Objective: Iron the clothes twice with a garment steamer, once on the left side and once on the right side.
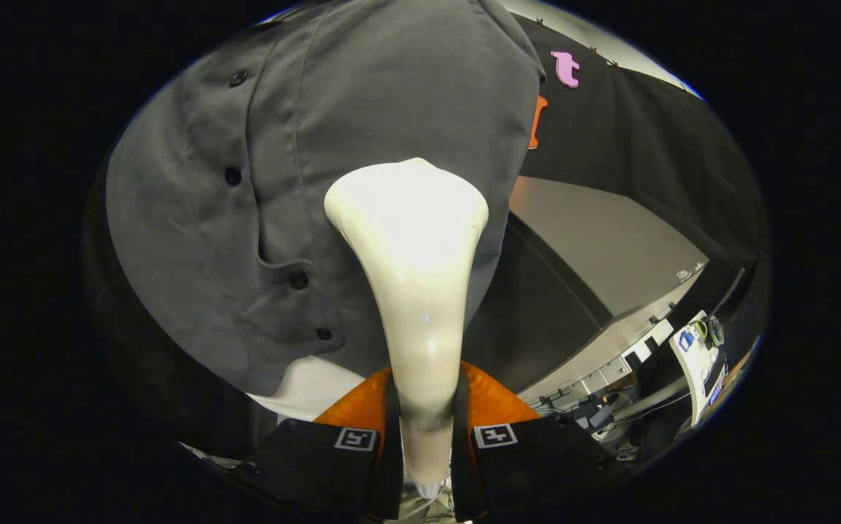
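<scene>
The tool pinches the garment steamer's handle between both fingers; its wide head presses against the grey shirt hanging just beyond.

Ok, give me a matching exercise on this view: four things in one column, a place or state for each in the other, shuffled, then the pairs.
Things:
1. garment steamer
2. shirt
3. buttons
4. tongs

Places or states:
A. hanging grey, just beyond the steamer's wide head
B. shut on the steamer's handle
C. cream, held between the fingers, head toward the shirt
D. dark, in a row down the shirt's placket, beside the steamer's head

Pairs: 1-C, 2-A, 3-D, 4-B
</scene>
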`<state>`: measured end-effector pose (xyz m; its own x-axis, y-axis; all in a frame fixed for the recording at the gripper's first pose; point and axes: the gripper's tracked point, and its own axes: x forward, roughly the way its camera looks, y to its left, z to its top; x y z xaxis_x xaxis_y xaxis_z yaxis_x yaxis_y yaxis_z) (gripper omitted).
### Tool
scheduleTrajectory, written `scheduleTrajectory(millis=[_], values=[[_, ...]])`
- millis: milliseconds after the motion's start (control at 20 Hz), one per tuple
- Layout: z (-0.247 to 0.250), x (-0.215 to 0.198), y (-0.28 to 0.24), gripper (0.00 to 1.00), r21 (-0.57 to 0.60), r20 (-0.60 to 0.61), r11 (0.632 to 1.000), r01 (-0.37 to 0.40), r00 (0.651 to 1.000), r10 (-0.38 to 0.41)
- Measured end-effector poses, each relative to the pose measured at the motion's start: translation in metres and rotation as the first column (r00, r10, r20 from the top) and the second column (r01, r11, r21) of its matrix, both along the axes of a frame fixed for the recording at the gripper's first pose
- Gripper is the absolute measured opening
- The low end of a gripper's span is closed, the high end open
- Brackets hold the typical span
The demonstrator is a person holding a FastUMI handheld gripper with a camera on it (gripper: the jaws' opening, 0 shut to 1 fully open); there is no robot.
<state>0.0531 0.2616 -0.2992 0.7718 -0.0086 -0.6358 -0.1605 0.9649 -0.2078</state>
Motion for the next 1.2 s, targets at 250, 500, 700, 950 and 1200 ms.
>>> scheduleTrajectory(millis=[250, 500, 700, 950, 1200], values=[[-0.044, -0.017, -0.004, 0.35, -0.01, -0.074, 1.0, 0.022, 0.997, -0.023], [-0.088, -0.033, -0.016, 0.35, -0.008, -0.141, 0.999, 0.044, 0.989, -0.045], [-0.101, -0.049, -0.021, 0.35, 0.0, -0.169, 0.998, 0.06, 0.984, -0.059], [-0.05, -0.058, -0.013, 0.35, 0.049, -0.1, 0.998, 0.037, 0.994, -0.032], [0.053, -0.056, 0.004, 0.35, 0.077, 0.042, 0.997, 0.008, 0.999, -0.011]])
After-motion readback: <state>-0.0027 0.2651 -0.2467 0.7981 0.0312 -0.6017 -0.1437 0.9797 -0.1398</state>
